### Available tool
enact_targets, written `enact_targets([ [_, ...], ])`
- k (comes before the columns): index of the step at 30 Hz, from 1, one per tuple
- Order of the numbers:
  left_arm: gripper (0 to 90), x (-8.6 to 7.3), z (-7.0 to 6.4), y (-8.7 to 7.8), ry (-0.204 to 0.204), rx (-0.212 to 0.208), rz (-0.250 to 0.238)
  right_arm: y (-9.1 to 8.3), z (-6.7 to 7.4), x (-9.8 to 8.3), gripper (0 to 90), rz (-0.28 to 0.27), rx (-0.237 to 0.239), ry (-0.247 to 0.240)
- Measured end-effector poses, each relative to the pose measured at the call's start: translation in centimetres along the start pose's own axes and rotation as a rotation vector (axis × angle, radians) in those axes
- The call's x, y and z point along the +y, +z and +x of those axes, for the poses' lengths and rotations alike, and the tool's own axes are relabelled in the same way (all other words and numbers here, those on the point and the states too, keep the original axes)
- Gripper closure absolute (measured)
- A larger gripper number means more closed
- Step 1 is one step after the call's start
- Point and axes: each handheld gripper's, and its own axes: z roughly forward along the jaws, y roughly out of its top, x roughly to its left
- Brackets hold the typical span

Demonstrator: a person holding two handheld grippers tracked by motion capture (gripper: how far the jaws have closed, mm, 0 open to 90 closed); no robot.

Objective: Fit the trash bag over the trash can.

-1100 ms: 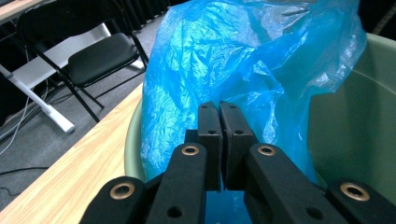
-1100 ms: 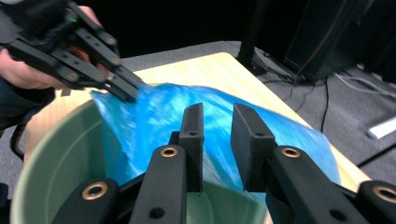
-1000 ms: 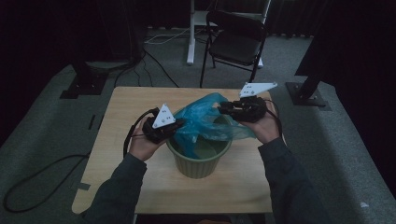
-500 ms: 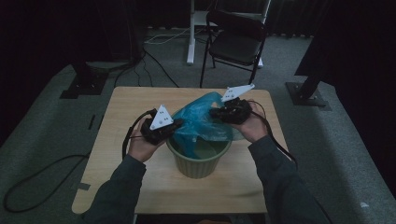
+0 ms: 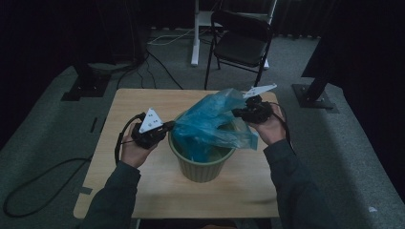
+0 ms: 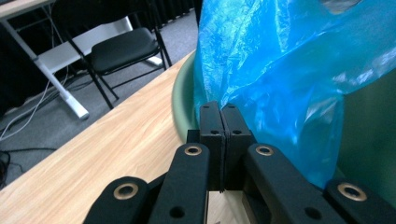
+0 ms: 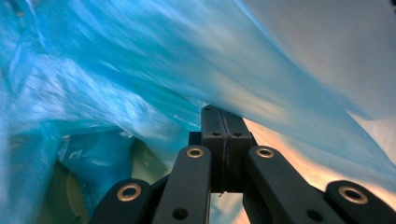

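Currently I have a blue plastic bag (image 5: 210,125) partly seated in a green bin (image 5: 200,164) standing at the middle of the wooden table (image 5: 129,102). Most of the bag bunches above the rim, and a loose flap hangs over the bin's near right side.

Risks, as I judge them: the film is thin and both grips sit at its edge. If I pull the two sides apart too hard or unevenly, the plastic may tear at a pinch point or slip out. An upward tug could draw the bag out of the bin, or tip the bin, which nothing holds down. The loose flap on the right may fold inward and close the opening.

Left gripper (image 6: 222,122): jaws clamped together on the bag's left edge, just outside the bin's left rim. In the high view the hand holds it low, pointing right toward the bin.

Right gripper (image 7: 222,122): jaws closed, with film passing right at their tips. I judge they pinch the bag's right side, though that view is blurred. In the high view this gripper sits at the bin's far right, slightly raised, pointing left, wrist bent inward.
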Motion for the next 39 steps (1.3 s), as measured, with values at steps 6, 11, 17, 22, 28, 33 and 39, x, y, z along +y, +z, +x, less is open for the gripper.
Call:
enact_targets([
  [6, 89.3, -1.3, 1.1, -0.3, -0.044, 0.031, 0.009, -0.2, -0.9, -0.7, 90.0, 0.029, -0.048, 0.039],
  [11, 87.1, -1.8, 1.6, -0.6, -0.063, 0.044, 0.020, -0.6, -1.2, -1.1, 90.0, 0.019, -0.050, 0.048],
  [17, 69.0, -0.8, 1.3, -1.4, -0.063, 0.048, -0.033, -1.4, -0.2, -0.5, 89.9, -0.050, 0.025, -0.007],
  [22, 61.9, 0.1, 1.1, -1.9, -0.053, 0.038, -0.060, -1.6, 0.8, 0.2, 89.9, -0.059, 0.044, -0.048],
  [28, 56.2, 1.0, 0.7, -2.3, -0.041, 0.008, -0.090, -1.4, 1.2, 0.5, 89.9, -0.054, 0.040, -0.065],
  [33, 54.2, 1.3, 0.7, -2.3, -0.036, -0.021, -0.100, -1.4, 1.1, 0.4, 90.0, -0.050, 0.036, -0.064],
  [39, 76.0, 1.2, 0.1, -1.0, -0.007, -0.038, -0.052, -1.4, 1.0, 0.2, 89.9, -0.035, 0.018, -0.064],
])
